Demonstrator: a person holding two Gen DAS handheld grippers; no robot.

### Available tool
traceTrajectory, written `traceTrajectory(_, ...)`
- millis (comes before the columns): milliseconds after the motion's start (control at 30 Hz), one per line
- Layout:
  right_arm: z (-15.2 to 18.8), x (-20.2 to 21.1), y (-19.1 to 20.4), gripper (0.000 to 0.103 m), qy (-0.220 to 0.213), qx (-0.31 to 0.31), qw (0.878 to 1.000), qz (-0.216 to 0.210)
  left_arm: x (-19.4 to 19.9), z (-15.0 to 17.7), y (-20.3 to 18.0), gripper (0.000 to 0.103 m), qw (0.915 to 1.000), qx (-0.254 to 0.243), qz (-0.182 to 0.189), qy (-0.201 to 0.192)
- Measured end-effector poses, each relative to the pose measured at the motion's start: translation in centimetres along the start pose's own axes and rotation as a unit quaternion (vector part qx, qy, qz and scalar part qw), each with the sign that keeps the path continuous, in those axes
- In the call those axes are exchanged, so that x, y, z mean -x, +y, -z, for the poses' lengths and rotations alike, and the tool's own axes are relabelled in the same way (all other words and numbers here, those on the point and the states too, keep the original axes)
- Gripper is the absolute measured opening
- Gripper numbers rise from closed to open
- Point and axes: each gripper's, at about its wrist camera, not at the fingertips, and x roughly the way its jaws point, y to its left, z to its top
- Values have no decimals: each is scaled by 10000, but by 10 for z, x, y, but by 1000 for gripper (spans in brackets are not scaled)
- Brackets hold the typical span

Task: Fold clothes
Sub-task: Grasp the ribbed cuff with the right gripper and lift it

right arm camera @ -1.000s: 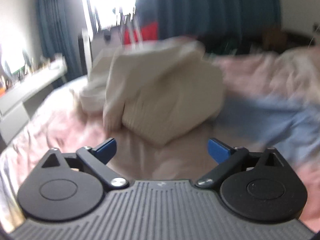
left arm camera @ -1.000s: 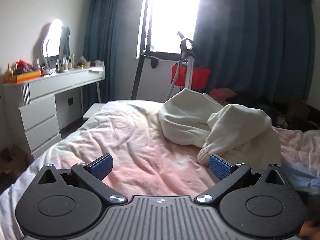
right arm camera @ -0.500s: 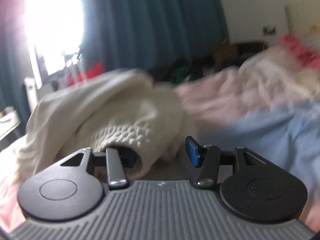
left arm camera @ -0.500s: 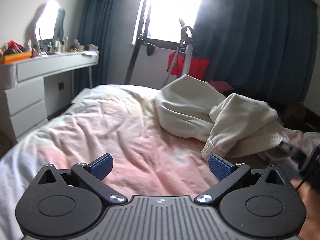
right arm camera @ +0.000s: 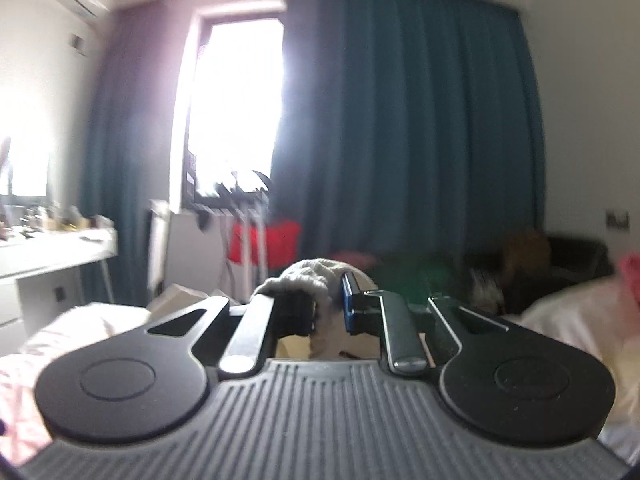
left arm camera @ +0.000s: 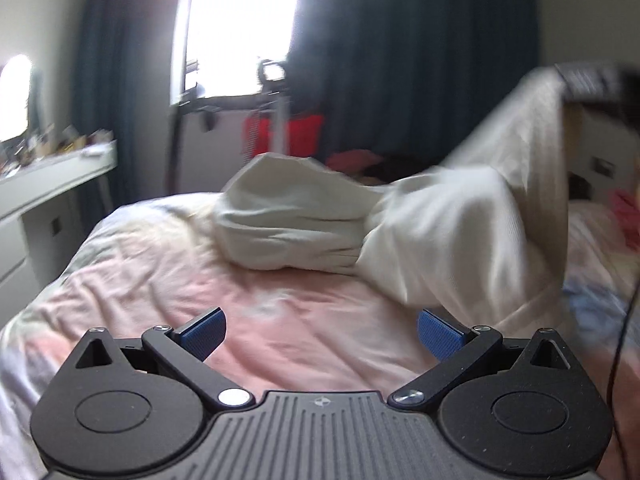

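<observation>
Sweatshirt (right arm camera: pixel 316 276) pinched btwn R gripper (right arm camera: pixel 332 312) jaws.

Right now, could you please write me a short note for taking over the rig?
Right gripper: jaws have just been closing, now shut on the cream sweater's ribbed edge, lifted above the bed.
Left gripper: open, empty, low over the pink sheet.
Sweater: one end raised, the rest bunched on the bed.
Done: picked up only.
Left: spread it flat, then fold.
</observation>
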Motion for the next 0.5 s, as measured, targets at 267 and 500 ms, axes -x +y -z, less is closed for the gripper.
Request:
traceTrajectory(267,-18,47,-17,16,-242,33,9972,-704,29,30,-75,103,9897,-737,1210,215)
traceTrajectory(500,18,18,-70,16,754,-331,9950,-558,25,35,-98,103,9807,-1149,1578,-124)
